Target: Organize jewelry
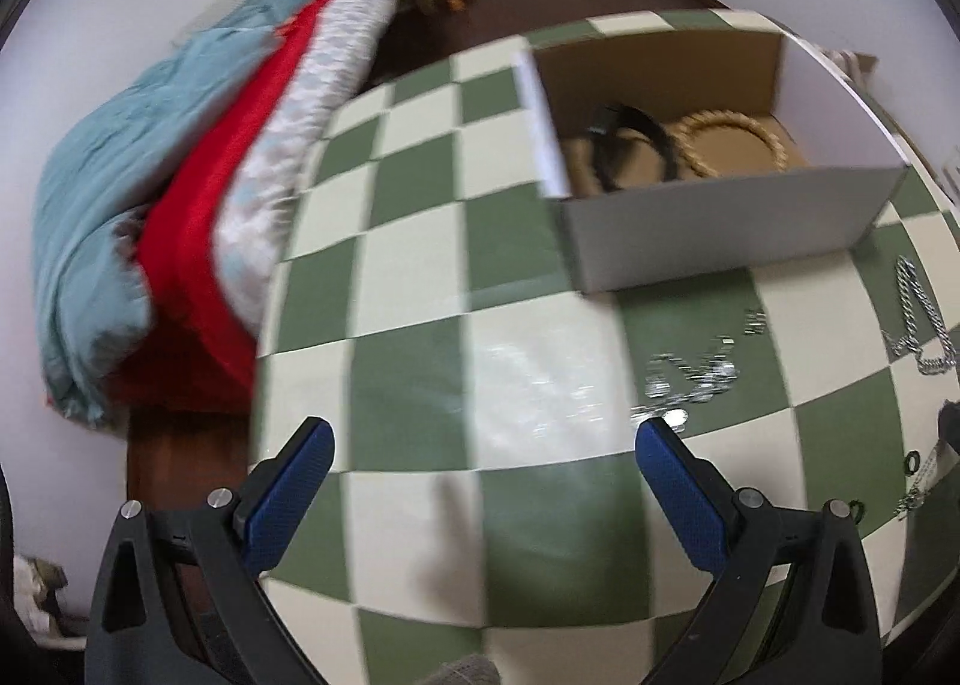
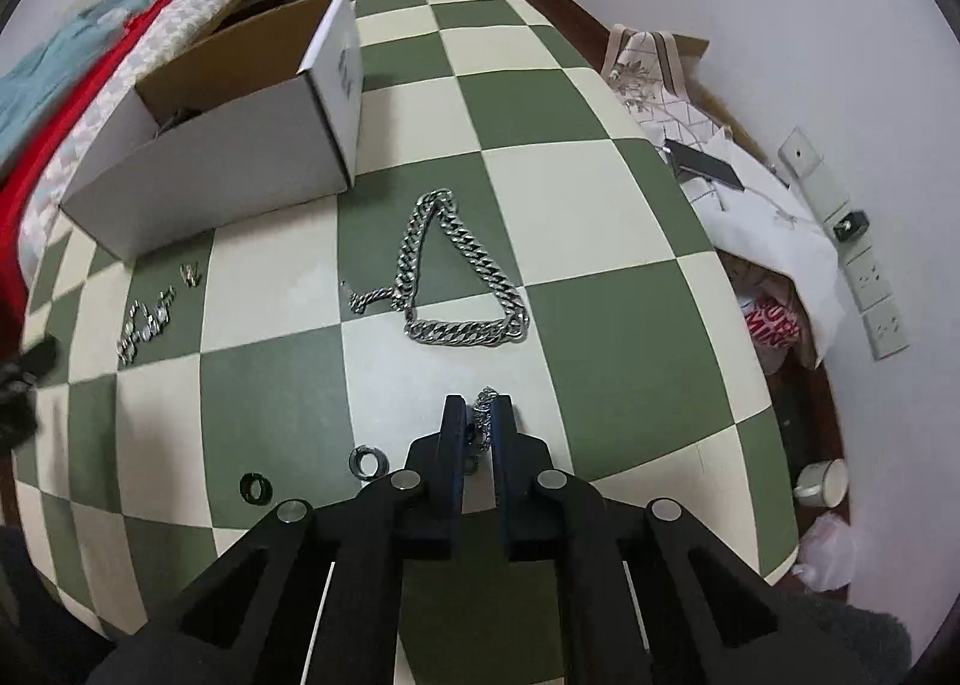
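My right gripper (image 2: 480, 415) is shut on a small silver chain (image 2: 483, 412) just above the checkered table. A thick silver curb chain (image 2: 456, 277) lies ahead of it. A thin sparkly bracelet (image 2: 147, 322) lies to the left, also in the left wrist view (image 1: 690, 376). Two dark rings (image 2: 367, 460) (image 2: 255, 487) lie near my right gripper. The white cardboard box (image 1: 720, 229) holds a black band (image 1: 630, 141) and a gold rope bangle (image 1: 732, 135). My left gripper (image 1: 483, 439) is open and empty, low over the table left of the bracelet.
The green and cream checkered table (image 1: 420, 277) ends at the left beside a bed with blue, red and white bedding (image 1: 180, 193). Bags, a phone (image 2: 705, 162) and a cup (image 2: 822, 481) sit off the table's right edge by the wall.
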The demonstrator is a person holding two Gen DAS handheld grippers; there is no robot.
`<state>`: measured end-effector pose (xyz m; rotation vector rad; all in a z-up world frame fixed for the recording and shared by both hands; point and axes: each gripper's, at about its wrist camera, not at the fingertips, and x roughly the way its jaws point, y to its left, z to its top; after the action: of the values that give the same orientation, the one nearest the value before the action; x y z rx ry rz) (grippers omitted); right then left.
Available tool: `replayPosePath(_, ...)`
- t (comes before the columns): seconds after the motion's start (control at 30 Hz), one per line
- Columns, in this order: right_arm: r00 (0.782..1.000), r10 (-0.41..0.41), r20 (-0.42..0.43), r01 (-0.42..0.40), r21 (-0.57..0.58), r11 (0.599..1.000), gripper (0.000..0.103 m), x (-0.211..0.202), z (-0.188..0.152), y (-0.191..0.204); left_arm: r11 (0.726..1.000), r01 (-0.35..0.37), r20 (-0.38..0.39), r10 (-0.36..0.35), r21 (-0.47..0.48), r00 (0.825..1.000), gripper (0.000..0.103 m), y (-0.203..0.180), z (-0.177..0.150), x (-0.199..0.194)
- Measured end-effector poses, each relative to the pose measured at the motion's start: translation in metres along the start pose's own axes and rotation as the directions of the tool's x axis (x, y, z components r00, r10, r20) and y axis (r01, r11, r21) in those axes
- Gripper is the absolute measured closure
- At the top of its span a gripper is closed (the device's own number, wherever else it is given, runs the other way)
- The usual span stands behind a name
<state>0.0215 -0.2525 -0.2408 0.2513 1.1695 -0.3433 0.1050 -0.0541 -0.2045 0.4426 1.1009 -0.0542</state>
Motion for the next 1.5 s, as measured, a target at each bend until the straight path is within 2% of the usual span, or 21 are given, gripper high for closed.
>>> replayPosePath(0.17, 1.000, 0.022, -0.008, -0.021, 0.036, 0.999, 0.095, 0.005, 0.008, -0.010, 0.996, 0.041, -0.018, -0.040, 0.080, 0.999, 0.002, -0.030, 0.008, 0.012)
replayPosePath(0.37, 1.000, 0.022, -0.009, -0.022, 0.043, 0.999, 0.095, 0.006, 0.011, -0.014, 0.989, 0.104, -0.005, -0.104, 0.110, 0.995, 0.036, -0.046, 0.012, 0.012)
replayPosePath(0.4, 1.000, 0.021, -0.010, -0.021, 0.039, 0.999, 0.095, 0.006, 0.012, -0.015, 0.986, 0.123, -0.004, -0.123, 0.112, 0.992, 0.051, -0.047, 0.012, 0.011)
replayPosePath(0.43, 1.000, 0.020, -0.010, -0.020, 0.038, 0.999, 0.095, 0.004, 0.010, -0.015, 0.981, 0.157, -0.003, -0.157, 0.112, 0.988, 0.071, -0.049, 0.012, 0.010)
replayPosePath(0.47, 1.000, 0.020, -0.011, -0.020, 0.037, 0.999, 0.094, 0.005, 0.011, -0.016, 0.977, 0.179, -0.004, -0.179, 0.113, 0.984, 0.080, -0.050, 0.012, 0.009)
replayPosePath(0.5, 1.000, 0.021, -0.011, -0.020, 0.038, 0.999, 0.094, 0.005, 0.011, -0.015, 0.974, 0.195, -0.007, -0.196, 0.119, 0.981, 0.094, -0.052, 0.012, 0.008)
replayPosePath(0.53, 1.000, 0.022, -0.012, -0.021, 0.038, 0.999, 0.094, 0.005, 0.011, -0.016, 0.971, 0.199, -0.007, -0.200, 0.129, 0.980, 0.100, -0.056, 0.011, 0.007)
replayPosePath(0.67, 0.998, 0.062, -0.016, -0.060, 0.071, 0.996, 0.095, 0.005, 0.012, -0.019, 0.970, 0.202, -0.007, -0.203, 0.137, 0.979, 0.103, -0.057, 0.009, 0.005)
replayPosePath(0.8, 0.993, 0.118, 0.011, -0.119, 0.116, 0.986, 0.095, -0.009, 0.011, -0.025, 0.969, 0.231, -0.012, -0.231, 0.091, 0.973, 0.103, -0.041, 0.005, -0.004)
replayPosePath(1.0, 0.977, 0.205, 0.065, -0.213, 0.155, 0.965, 0.095, -0.042, 0.018, -0.032, 0.955, 0.297, 0.009, -0.297, 0.006, 0.955, 0.103, -0.006, 0.005, -0.030)
replayPosePath(1.2, 0.958, 0.256, 0.127, -0.272, 0.132, 0.953, 0.095, -0.079, 0.031, -0.029, 0.937, 0.345, 0.059, -0.342, -0.047, 0.938, 0.103, 0.025, 0.013, -0.061)
replayPosePath(1.3, 0.949, 0.276, 0.154, -0.294, 0.106, 0.950, 0.095, -0.098, 0.039, -0.023, 0.927, 0.371, 0.087, -0.366, -0.057, 0.927, 0.103, 0.037, 0.020, -0.076)
replayPosePath(1.37, 0.943, 0.285, 0.171, -0.303, 0.090, 0.949, 0.095, -0.109, 0.044, -0.019, 0.908, 0.413, 0.099, -0.405, -0.072, 0.909, 0.103, 0.043, 0.024, -0.077)
replayPosePath(1.47, 0.938, 0.293, 0.186, -0.311, 0.073, 0.948, 0.095, -0.116, 0.053, -0.015, 0.879, 0.465, 0.049, -0.463, -0.105, 0.885, 0.098, 0.042, 0.029, -0.058)
replayPosePath(1.5, 0.936, 0.297, 0.187, -0.315, 0.073, 0.946, 0.095, -0.116, 0.055, -0.015, 0.873, 0.475, 0.038, -0.474, -0.111, 0.880, 0.092, 0.039, 0.029, -0.052)
